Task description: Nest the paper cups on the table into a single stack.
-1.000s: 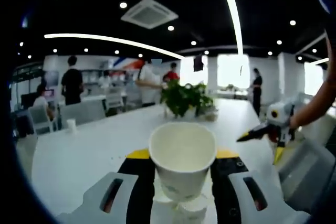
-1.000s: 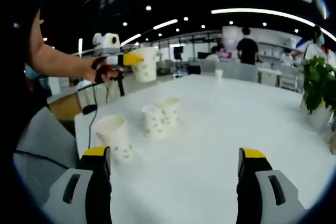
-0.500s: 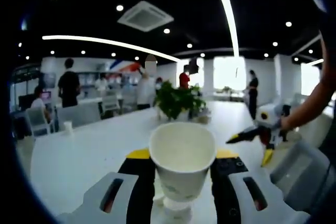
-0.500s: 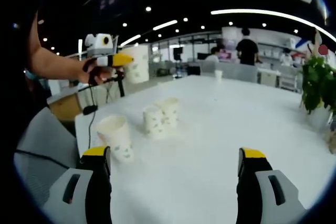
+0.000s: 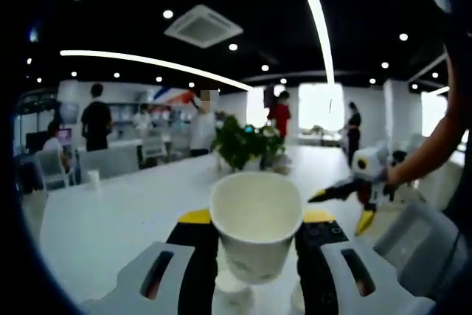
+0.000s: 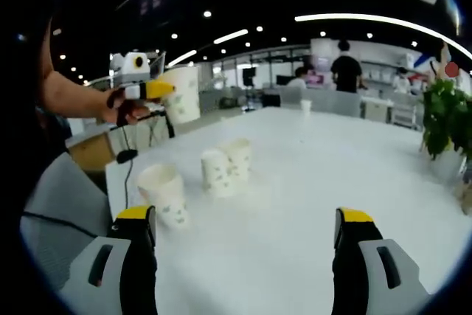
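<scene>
A white paper cup (image 5: 256,223) with a faint leaf print stands upright between the jaws of my left gripper (image 5: 256,240), which is shut on it. In the right gripper view that held cup (image 6: 183,95) hangs in the air at the upper left, above the table's near corner, with the left gripper (image 6: 167,88) in a person's hand. On the white table (image 6: 310,160) stand three more cups: one near the corner (image 6: 166,194) and two side by side (image 6: 218,172) (image 6: 237,156). My right gripper (image 6: 245,256) is open over bare table, and its yellow-tipped jaws (image 5: 341,210) are spread.
A potted green plant (image 6: 448,119) stands at the table's far right and also appears as the plant (image 5: 247,144) behind the held cup. A small far cup (image 6: 305,105) sits at the table's back edge. Grey chairs (image 5: 110,160) and several people stand beyond.
My left gripper has carried its cup leftward and slightly down in the right gripper view. My right gripper and the three cups on the table have stayed put.
</scene>
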Demonstrator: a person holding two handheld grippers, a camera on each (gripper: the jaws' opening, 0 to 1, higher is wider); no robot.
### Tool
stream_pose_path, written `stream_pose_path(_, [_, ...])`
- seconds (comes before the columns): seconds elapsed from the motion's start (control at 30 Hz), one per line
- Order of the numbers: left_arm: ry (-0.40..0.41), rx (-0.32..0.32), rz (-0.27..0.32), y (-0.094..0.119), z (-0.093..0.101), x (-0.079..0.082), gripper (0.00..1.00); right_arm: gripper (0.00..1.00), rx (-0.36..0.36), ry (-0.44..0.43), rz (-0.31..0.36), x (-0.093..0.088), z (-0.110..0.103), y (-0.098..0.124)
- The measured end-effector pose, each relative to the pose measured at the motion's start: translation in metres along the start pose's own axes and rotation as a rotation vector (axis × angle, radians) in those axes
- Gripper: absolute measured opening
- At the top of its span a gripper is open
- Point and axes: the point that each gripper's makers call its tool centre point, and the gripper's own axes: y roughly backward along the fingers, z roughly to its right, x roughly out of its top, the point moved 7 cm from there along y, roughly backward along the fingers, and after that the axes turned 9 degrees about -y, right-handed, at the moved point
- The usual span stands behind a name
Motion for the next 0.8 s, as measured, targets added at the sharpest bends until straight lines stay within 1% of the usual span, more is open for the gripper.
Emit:
stream_pose_path(0.1, [-0.005,-0.010,0.010,0.000,0.005,-0.001,0.38,1.00,0.002,0.001,0.000,0.001,-0.001,-0.001])
stream_pose_path(0.23, [-0.016,-0.026,0.007,-0.001,0.013,-0.002,0.38,1.00,0.005,0.002,0.008,0.003,-0.003,-0.002])
stream_pose_path(0.4, [-0.009,-0.042,0.005,0.000,0.021,-0.004,0.39,1.00,0.007,0.001,0.004,0.001,-0.004,-0.002])
stream_pose_path(0.5, [-0.022,-0.054,0.001,0.000,0.028,-0.002,0.39,1.00,0.006,0.000,0.002,0.000,-0.004,-0.002])
stream_pose_path(0.63, [-0.022,-0.062,0.000,0.001,0.032,-0.002,0.39,1.00,0.005,-0.002,-0.001,-0.001,-0.004,-0.001])
stream_pose_path(0.8, [-0.028,-0.080,-0.002,0.000,0.041,-0.002,0.39,1.00,0.003,-0.004,-0.002,-0.001,-0.004,0.000])
